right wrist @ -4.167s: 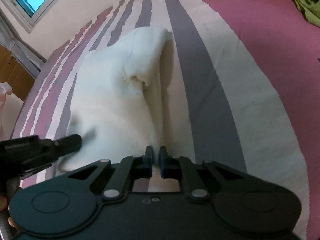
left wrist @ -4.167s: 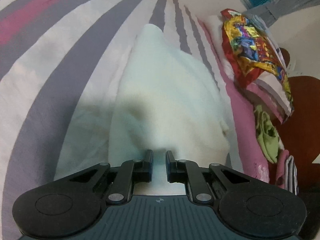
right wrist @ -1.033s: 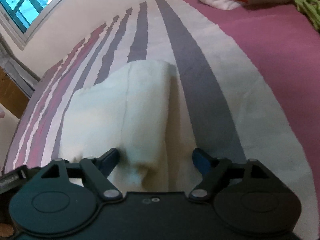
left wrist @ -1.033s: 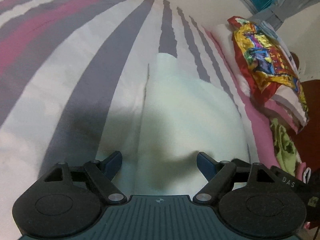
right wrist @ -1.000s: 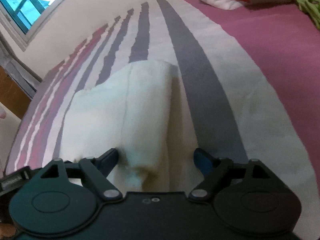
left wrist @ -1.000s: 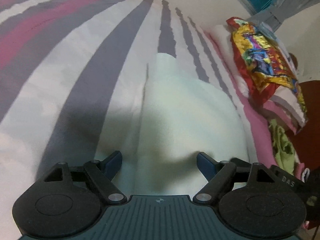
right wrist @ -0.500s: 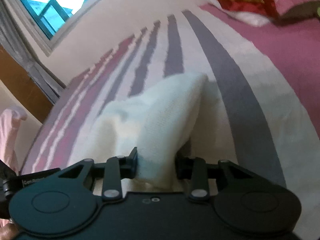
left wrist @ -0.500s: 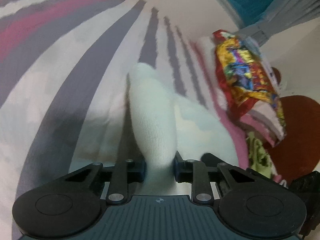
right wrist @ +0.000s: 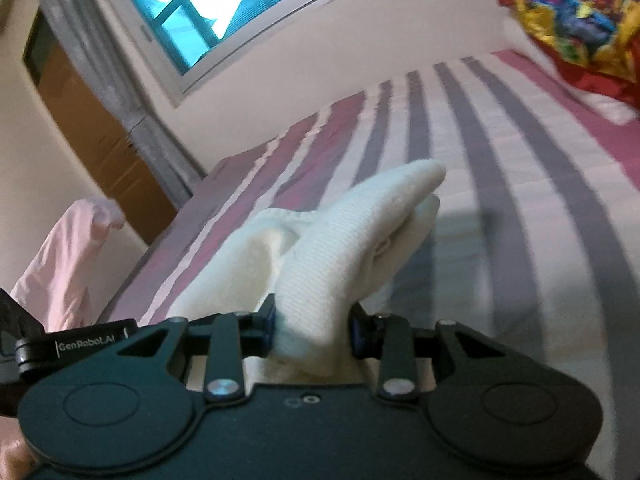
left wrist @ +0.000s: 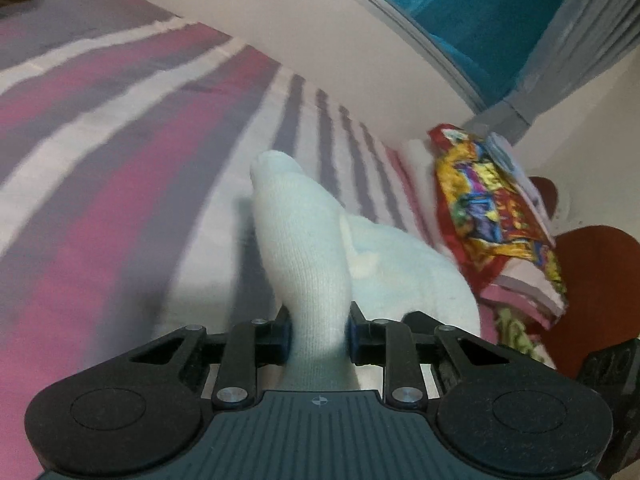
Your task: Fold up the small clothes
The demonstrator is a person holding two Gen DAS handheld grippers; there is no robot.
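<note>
A white knitted garment (left wrist: 308,248) hangs lifted off the striped bedsheet (left wrist: 120,184), pulled up into two ridges. My left gripper (left wrist: 318,336) is shut on its near edge, the cloth bunched between both pads. In the right wrist view the same white garment (right wrist: 348,248) rises from my right gripper (right wrist: 314,330), which is shut on another bunched part of that near edge. The far end of the cloth droops toward the bed. The left gripper's body (right wrist: 60,350) shows at the left edge of the right wrist view.
A folded pile topped by a red and yellow printed cloth (left wrist: 492,208) lies at the right of the bed, with a green garment (left wrist: 516,328) below it. A window (right wrist: 208,8), a curtain (right wrist: 104,60) and a wall stand behind. A pink cloth (right wrist: 60,264) hangs at left.
Both grippers were open over the flat garment a second ago. They closed on its near edge and rose, lifting the cloth off the bed; both views now tip up toward the wall and window.
</note>
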